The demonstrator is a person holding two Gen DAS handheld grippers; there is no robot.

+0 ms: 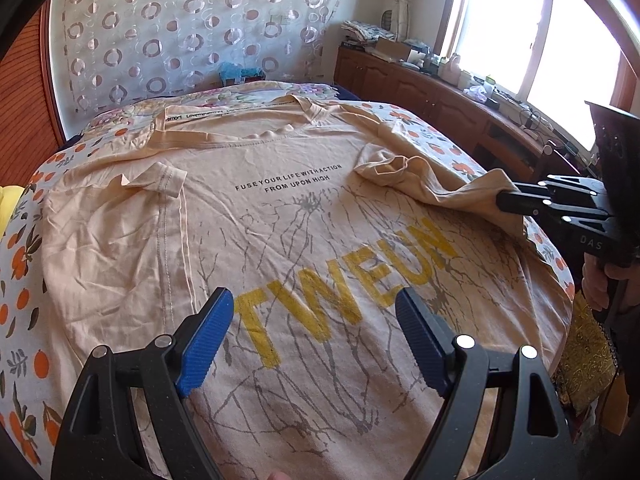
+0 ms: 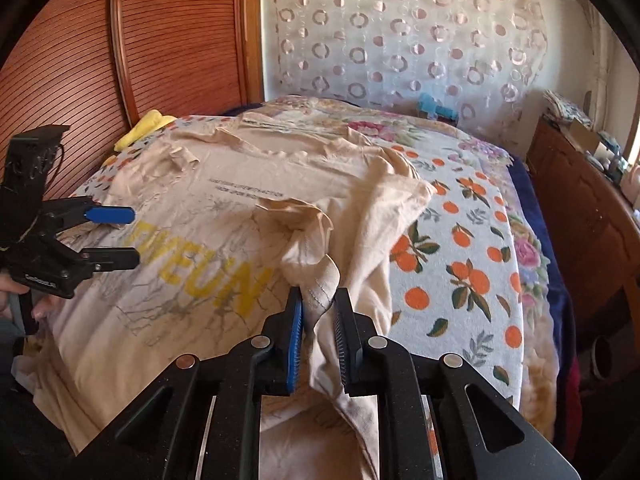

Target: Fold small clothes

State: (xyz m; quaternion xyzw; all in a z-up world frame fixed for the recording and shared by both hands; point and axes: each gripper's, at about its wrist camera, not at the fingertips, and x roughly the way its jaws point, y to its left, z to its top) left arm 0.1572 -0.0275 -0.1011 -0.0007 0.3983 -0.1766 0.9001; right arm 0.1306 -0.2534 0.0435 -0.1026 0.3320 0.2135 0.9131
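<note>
The right gripper, black-framed with blue ribbed pads, is seen pinched on a bunched fold of the peach cotton T-shirt — the cloth is gathered between the pads at the shirt's side edge, and is lifted a little off the bed. In the left wrist view the same gripper is found at about three o'clock, its tips buried in the raised fabric. The left gripper is held spread wide above the print at six o'clock, nothing being caught between its pads. The shirt is laid print-up across an orange-and-leaf patterned bedspread, its far sleeve already turned inward at ten o'clock. The step in hand is judged to be the folding-in of the near side; next, the pinched edge would need to be carried across toward the middle and released flat, the left gripper perhaps being used to steady the cloth. Printed on the chest are "FUSE YOUR LIFE WITH ACTION FROM UPON HIGH" and, in yellow, "TWEUN"; the collar tape lettering is too small to be read.
</note>
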